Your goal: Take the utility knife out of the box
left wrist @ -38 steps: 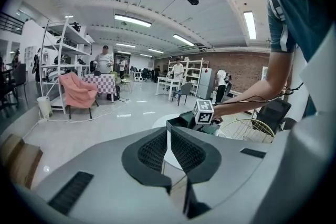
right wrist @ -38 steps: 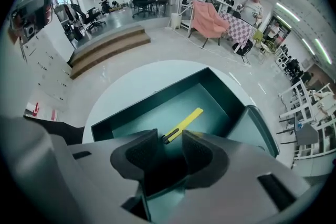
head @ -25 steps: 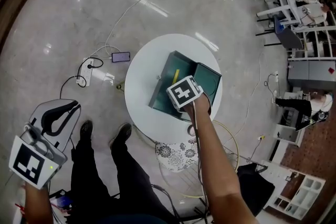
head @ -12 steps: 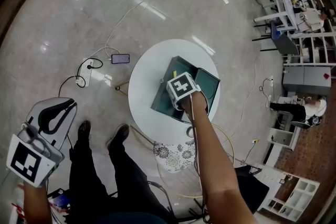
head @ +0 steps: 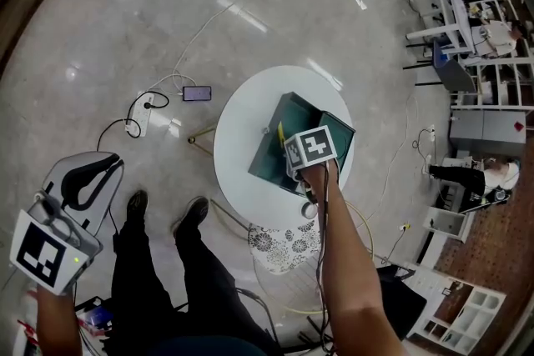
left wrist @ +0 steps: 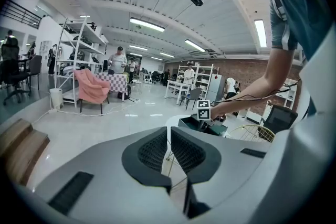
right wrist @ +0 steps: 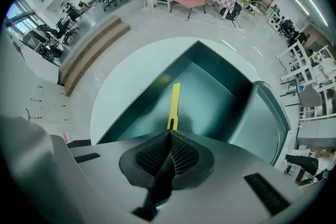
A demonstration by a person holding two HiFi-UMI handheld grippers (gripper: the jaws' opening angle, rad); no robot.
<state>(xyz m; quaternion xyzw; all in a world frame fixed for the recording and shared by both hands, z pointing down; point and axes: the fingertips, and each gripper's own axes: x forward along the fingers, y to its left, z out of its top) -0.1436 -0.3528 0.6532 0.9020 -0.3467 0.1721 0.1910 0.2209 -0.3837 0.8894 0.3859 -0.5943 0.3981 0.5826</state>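
the right tool (right wrist: 169,132) is clenched on the near end of the utility knife (right wrist: 174,102), which runs straight ahead of it inside the box (right wrist: 218,93). the left tool (left wrist: 169,136), released and empty, is well apart.

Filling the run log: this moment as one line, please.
right gripper: shut on yellow utility knife | knife: inside open dark-green rectangular box | left gripper: open, empty

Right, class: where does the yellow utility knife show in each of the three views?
Head view: utility knife, a yellow sliver inside the green box, picture centre.
Left gripper view: not discernible; the green box sits right of centre.
Right gripper view: centre, near end in the shut right gripper.
Shared landmark: the green box.
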